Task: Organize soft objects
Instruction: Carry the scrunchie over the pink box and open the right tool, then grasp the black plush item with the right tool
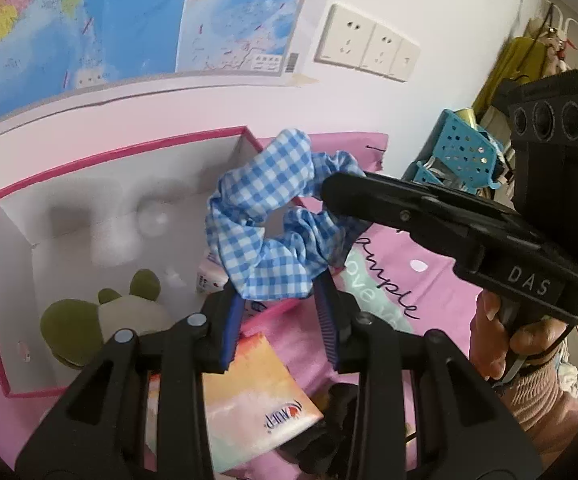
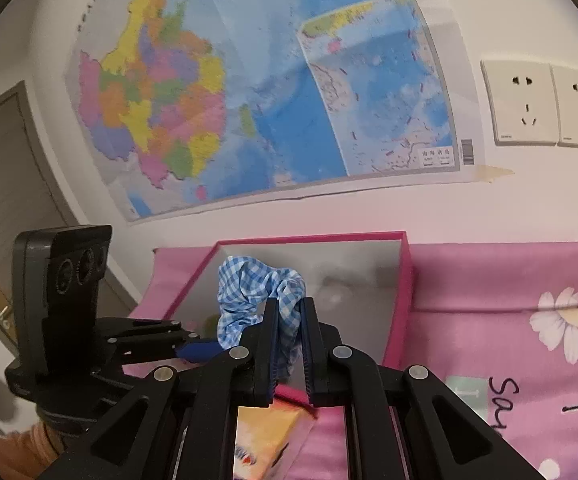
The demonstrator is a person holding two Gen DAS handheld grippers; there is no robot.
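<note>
A blue-and-white checked scrunchie (image 1: pixel 265 216) hangs in the air over the near right corner of a pink-rimmed box (image 1: pixel 89 158). My left gripper (image 1: pixel 279 292) is shut on its lower edge between the blue pads. My right gripper (image 1: pixel 329 196) comes in from the right and is shut on the scrunchie's upper right side. In the right wrist view the scrunchie (image 2: pixel 249 284) sits pinched in my right gripper (image 2: pixel 292 306), with the left gripper (image 2: pixel 203 349) clamped on its lower left. A green and grey plush toy (image 1: pixel 101 320) lies inside the box.
A colourful tissue pack (image 1: pixel 249 396) and a dark soft item (image 1: pixel 329 412) lie on the pink printed cloth (image 1: pixel 401 276) below the grippers. A small white packet (image 1: pixel 209 276) is in the box corner. A blue perforated basket (image 1: pixel 465 152) stands at the right. The wall holds a map (image 2: pixel 273 92) and sockets (image 2: pixel 525 104).
</note>
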